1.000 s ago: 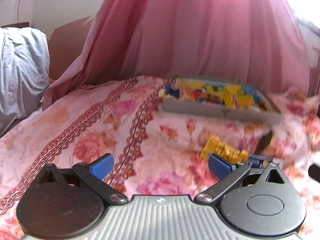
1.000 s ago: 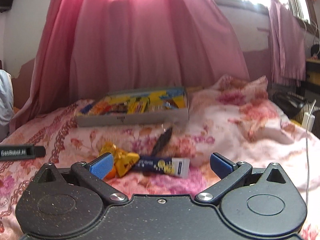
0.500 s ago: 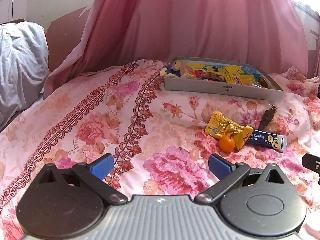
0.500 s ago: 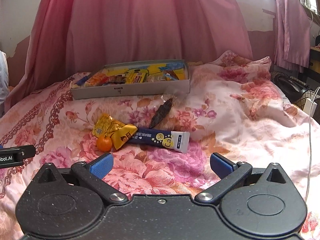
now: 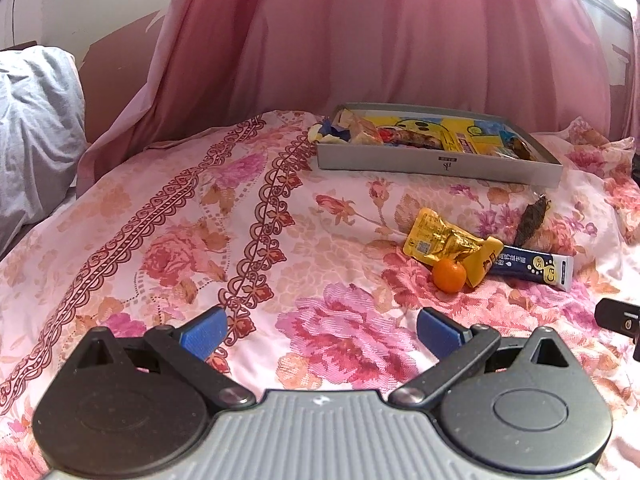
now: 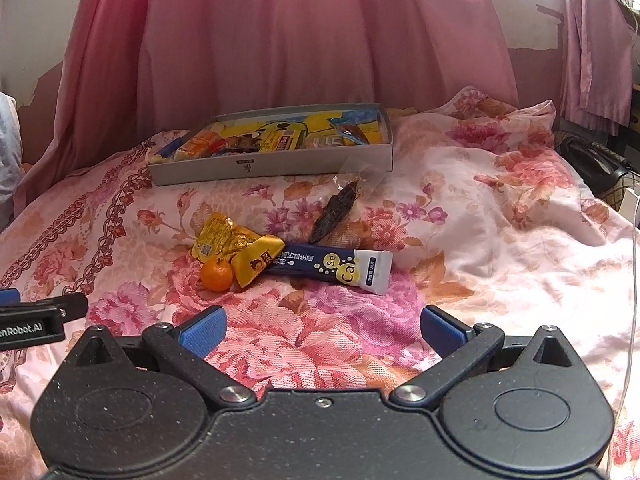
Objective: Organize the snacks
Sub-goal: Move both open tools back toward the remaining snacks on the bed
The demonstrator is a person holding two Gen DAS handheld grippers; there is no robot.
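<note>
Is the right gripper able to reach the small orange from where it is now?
Probably yes. The right gripper is open and empty, and only bare bedspread lies between it and the orange. The yellow packet touches the orange, so it may get nudged.

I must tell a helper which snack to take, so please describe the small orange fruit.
On the flowered bedspread, in front of the grey box of snacks, lies a small cluster of loose items. The orange fruit sits at its left end, touching the yellow packet. It is the only round, unwrapped thing there.
</note>
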